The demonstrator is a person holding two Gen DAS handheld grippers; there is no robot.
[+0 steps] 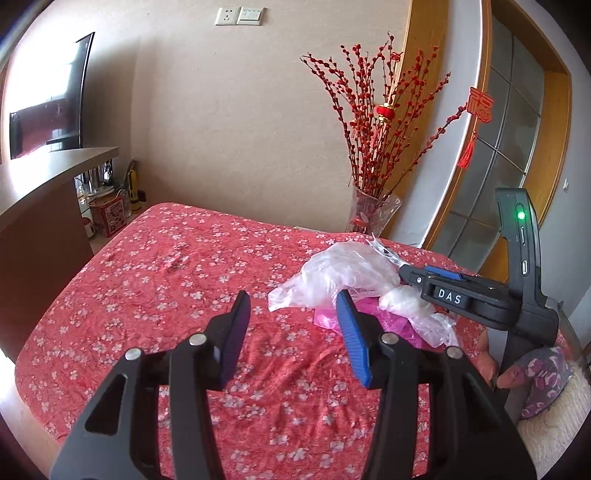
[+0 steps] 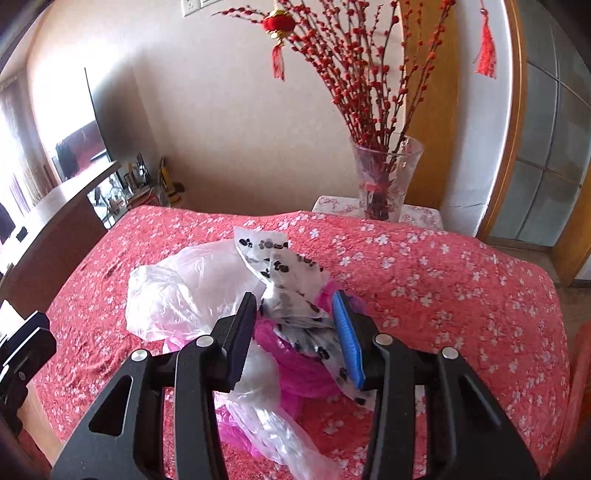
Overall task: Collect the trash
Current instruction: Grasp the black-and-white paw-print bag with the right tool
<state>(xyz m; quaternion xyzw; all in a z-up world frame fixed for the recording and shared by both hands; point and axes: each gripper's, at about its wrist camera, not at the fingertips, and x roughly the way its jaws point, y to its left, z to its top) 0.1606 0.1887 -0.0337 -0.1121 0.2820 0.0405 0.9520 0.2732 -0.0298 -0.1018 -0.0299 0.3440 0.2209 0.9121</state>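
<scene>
Plastic bags lie heaped on a red floral tablecloth (image 2: 443, 280): a clear plastic bag (image 2: 184, 291), a white bag printed with black paw marks (image 2: 284, 273) and a magenta plastic bag (image 2: 295, 369) underneath them. In the right wrist view the right gripper (image 2: 295, 332) stands with its fingers spread on either side of the twisted paw-print bag; the black finger (image 2: 240, 339) and the blue-padded finger (image 2: 347, 343) flank the plastic, and whether either pad touches it cannot be told.

In the left wrist view the left gripper (image 1: 291, 332) hangs over bare tablecloth (image 1: 166, 277) with its fingers wide apart and nothing between them, just beside the near edge of the clear bag (image 1: 332, 273). The right gripper (image 1: 428, 277) reaches in from the right, its tip at the bag heap, with a green light on its handle and the person's right hand (image 1: 495, 365) below it.

Behind the table a glass vase (image 2: 384, 177) holds red berry branches (image 2: 362, 66), from which a small red lantern (image 2: 279, 24) hangs. The vase stands on a small covered stand just past the table's far edge. To the left a television (image 1: 48, 107) sits above a wooden counter (image 1: 55, 173), with a red tin (image 1: 109, 216) and clutter on the floor beside it. A glass-panelled wooden door (image 1: 517, 129) stands to the right.
</scene>
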